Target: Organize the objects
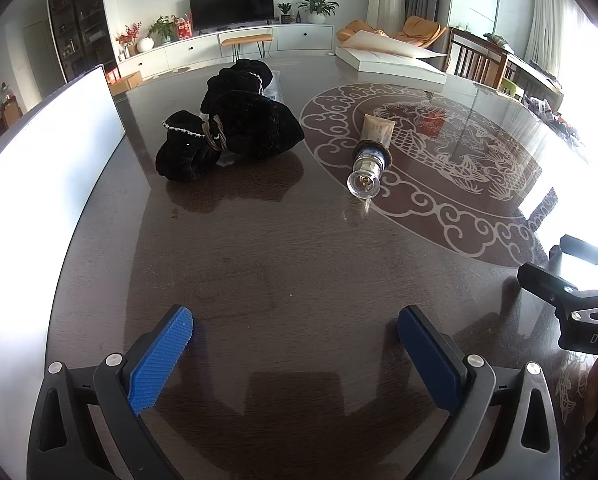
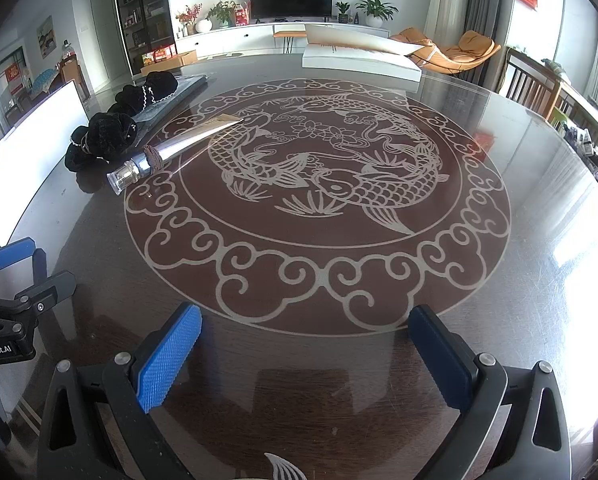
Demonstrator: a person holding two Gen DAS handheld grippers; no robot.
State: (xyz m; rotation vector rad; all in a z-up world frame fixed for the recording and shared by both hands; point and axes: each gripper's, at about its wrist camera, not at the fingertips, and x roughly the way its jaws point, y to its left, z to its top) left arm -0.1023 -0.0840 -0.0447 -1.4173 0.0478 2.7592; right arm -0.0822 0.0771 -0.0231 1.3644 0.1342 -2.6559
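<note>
A silver cosmetic tube (image 1: 373,140) with a clear cap lies on the dark glass table (image 1: 279,260), a brown hair tie around its neck; it also shows in the right wrist view (image 2: 167,152). Black velvet scrunchies (image 1: 235,120) with pearl trim lie left of it, and show at the left in the right wrist view (image 2: 103,136). More scrunchies (image 2: 151,88) lie farther back. My left gripper (image 1: 295,328) is open and empty, well short of them. My right gripper (image 2: 305,328) is open and empty over the fish-pattern inlay (image 2: 319,184).
A white panel (image 1: 47,152) stands along the table's left edge. A flat white box (image 1: 391,64) lies at the far side. The right gripper's body (image 1: 579,300) shows at the right of the left wrist view. Chairs stand at the right.
</note>
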